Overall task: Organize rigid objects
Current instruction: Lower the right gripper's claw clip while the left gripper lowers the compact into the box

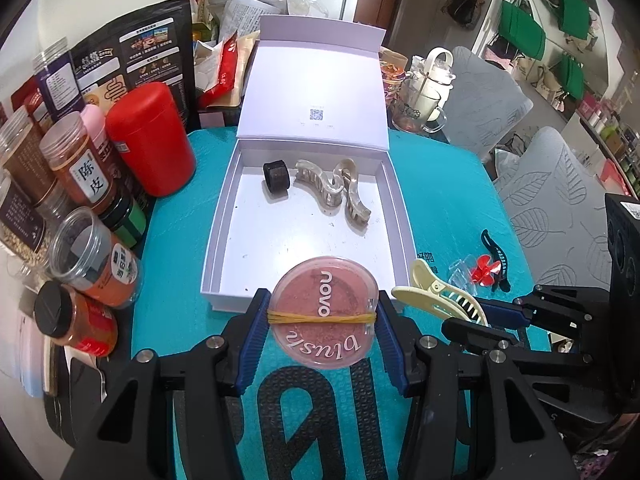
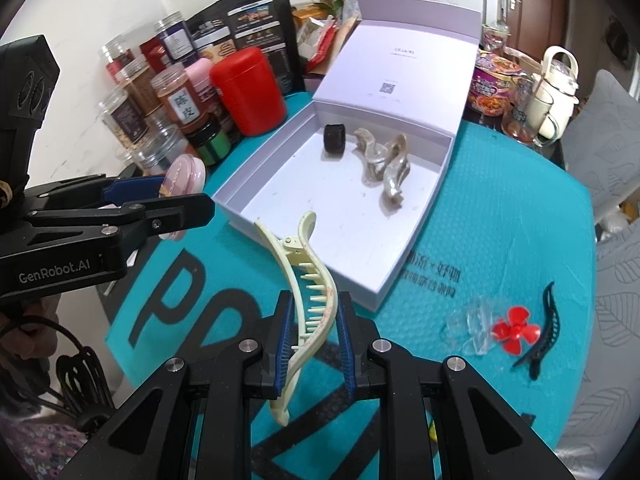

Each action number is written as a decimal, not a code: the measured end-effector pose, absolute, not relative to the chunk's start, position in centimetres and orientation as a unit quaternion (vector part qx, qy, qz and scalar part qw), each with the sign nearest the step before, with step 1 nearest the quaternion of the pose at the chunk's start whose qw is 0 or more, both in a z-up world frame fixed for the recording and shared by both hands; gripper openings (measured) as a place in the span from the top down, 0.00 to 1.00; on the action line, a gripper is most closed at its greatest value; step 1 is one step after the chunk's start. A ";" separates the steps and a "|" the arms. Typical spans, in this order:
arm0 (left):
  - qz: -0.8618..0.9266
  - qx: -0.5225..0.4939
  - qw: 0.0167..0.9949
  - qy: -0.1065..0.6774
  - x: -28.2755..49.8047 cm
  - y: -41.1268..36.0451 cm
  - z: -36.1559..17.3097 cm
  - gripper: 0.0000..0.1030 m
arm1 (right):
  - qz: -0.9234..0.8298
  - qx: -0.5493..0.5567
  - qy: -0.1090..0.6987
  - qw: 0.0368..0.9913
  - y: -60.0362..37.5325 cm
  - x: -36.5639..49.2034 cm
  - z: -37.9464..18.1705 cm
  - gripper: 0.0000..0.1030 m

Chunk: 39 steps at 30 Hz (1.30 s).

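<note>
Pink compact: a round blush compact (image 1: 325, 312) with a yellow rubber band across it sits clamped between the blue pads of the left claw (image 1: 322, 318), low centre of the left wrist view, at the near rim of the white box (image 1: 224, 216).
Cream clip: a long toothed hair clip (image 2: 310, 300) is pinched edge-on in the right claw (image 2: 310, 330), whose jaws are almost fully closed on it; its beak end reaches up toward the box's near corner, centre of the right wrist view.
Box contents: a black ring-shaped piece (image 1: 277, 180) and two pearly claw clips (image 1: 332, 190) lie toward the back wall, in the upper middle of the frame; the front floor is bare.
Left outside: a red flower clip (image 2: 515, 329), a clear clip (image 2: 470, 326) and a dark slim clip (image 2: 540, 332) lie on the teal mat (image 2: 500, 220) covering the counter, lower right of the right wrist view.
Step in hand: carrying two items to the box at once, judging by both loads held just short of its rim.
Next move calls for: bringing each load over the near wall above bare floor, lowering, then opening the jaws; the long clip needs room so it does not catch the rim.
Pose: both claws tilt steeply downward, side by side, the left one at the left edge of the right wrist view.
</note>
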<state>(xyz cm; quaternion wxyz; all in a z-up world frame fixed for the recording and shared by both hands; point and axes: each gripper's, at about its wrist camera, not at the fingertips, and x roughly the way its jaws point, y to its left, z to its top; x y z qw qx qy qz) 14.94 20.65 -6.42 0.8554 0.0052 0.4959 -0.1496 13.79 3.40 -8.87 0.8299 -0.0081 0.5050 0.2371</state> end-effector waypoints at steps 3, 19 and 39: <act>-0.158 0.012 0.853 0.496 16.2 20.5 -6.6 0.51 | 0.230 -0.006 0.507 0.831 3.5 15.0 -9.1 0.80; -0.174 0.023 0.851 0.495 23.2 20.9 -7.6 0.51 | 0.209 -0.003 0.510 0.835 4.1 21.2 -10.0 0.80; -0.189 0.051 0.836 0.512 28.7 20.4 -11.9 0.51 | 0.181 0.003 0.510 0.841 4.2 27.9 -12.9 0.80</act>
